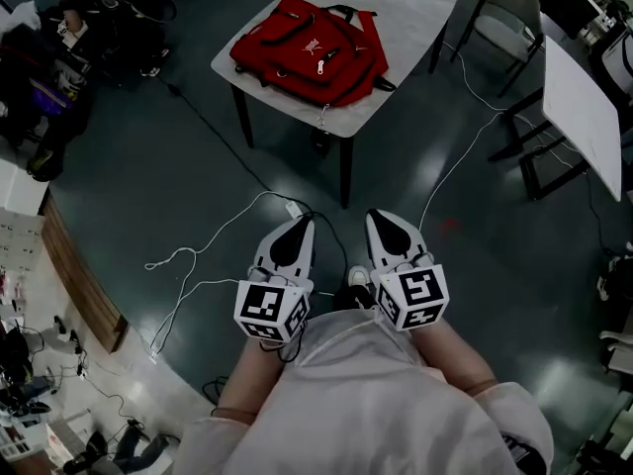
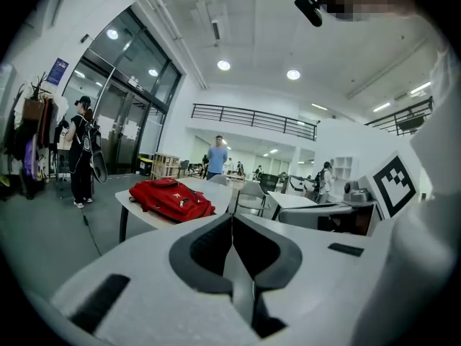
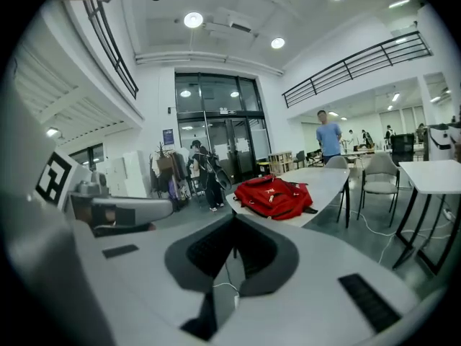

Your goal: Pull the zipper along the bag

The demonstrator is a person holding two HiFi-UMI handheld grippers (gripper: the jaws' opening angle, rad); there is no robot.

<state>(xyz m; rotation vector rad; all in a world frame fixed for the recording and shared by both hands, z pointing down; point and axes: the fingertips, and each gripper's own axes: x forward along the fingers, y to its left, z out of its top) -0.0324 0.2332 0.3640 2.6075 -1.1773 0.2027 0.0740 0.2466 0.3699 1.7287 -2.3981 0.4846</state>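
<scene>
- Left gripper (image 1: 299, 228) first: we are holding it low in front of our body. Its jaws are pressed together with nothing between them, and its nose is pointing toward the table ahead.
- Ahead of it and well apart from both grippers, the red bag (image 1: 307, 52) is lying flat on the pale table (image 1: 415, 8), taking up that table's left part.
- On the bag's upper face the zipper (image 1: 319, 65) is showing as a dark line with a small light pull. From this far off we cannot tell how much of it is already closed.
- Right gripper (image 1: 382, 220) next: we are holding it just beside the left one at about the same height. Its jaws are likewise together and empty, and it too is aiming toward the bag.
- Farther right, a second table (image 1: 584, 107) and some chairs are standing clear of our line to the bag.
- We judge that the step in hand is the approach, since neither gripper is anywhere near the bag and the zipper is untouched.
- The next move, as we read it, calls for closing the gap to the table while minding the white cable (image 1: 257, 196) lying on the floor between us and it. After that, one pair of jaws needs opening to pin the fabric, and the other to pinch the small pull.
</scene>
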